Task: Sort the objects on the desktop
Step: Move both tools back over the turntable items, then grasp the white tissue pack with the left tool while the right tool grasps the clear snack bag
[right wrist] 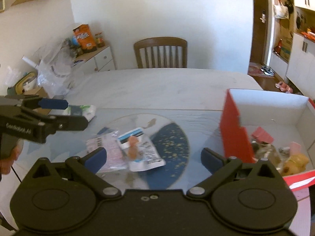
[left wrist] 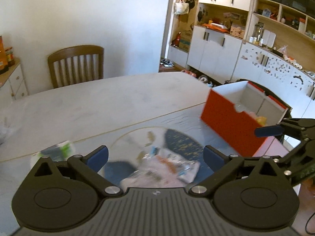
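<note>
The red box (right wrist: 234, 129) at the table's (right wrist: 157, 86) right already holds several small items. 2 flat packets (right wrist: 141, 149) lie on the round glass plate (right wrist: 171, 139), and a green-white pack (right wrist: 87, 111) sits to its left, all unsorted. The left hand-held gripper (left wrist: 155, 156) and right hand-held gripper (right wrist: 153, 157) both gape wide, holding nothing.

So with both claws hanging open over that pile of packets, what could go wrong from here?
1. The two plastic packets overlap on the table, so the open right gripper might pinch both at once, or slip off the glossy film.
2. The left gripper is close by on the same side; both reaching for the pile could make them bump.
3. The red box stands right beside the pile, so a sideways swing could knock it.
</note>
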`<state>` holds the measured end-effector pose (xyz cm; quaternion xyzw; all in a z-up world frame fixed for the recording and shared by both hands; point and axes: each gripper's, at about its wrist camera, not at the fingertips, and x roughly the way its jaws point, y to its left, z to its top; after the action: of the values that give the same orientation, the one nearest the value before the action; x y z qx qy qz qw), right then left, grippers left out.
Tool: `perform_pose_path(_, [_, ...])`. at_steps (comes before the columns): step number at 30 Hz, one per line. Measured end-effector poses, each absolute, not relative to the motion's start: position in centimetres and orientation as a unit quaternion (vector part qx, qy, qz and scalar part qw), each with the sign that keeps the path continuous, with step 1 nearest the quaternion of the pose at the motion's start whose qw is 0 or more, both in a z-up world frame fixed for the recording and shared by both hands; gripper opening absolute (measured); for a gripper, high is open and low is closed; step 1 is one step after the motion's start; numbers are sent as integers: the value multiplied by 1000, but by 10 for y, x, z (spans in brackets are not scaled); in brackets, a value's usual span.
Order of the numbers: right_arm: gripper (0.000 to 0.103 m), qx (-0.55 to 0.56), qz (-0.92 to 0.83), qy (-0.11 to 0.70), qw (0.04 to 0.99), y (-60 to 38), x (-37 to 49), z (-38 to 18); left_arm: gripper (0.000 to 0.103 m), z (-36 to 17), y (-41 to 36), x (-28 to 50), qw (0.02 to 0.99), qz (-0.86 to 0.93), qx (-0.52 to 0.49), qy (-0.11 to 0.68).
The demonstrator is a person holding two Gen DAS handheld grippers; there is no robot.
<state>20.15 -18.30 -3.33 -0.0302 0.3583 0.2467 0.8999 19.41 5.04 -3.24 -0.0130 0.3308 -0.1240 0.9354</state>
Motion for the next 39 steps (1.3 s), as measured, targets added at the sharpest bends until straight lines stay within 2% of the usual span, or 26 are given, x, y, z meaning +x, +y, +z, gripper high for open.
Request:
perform_pose_path(21, [102,-83,294,398,865,-83,207,-72,103,-70,154,218,930,-102,50,351])
perform_pose_path(39, [102,-105,297,424,849,-63,230,-92,103,-125,216,304,887,-137,75,436])
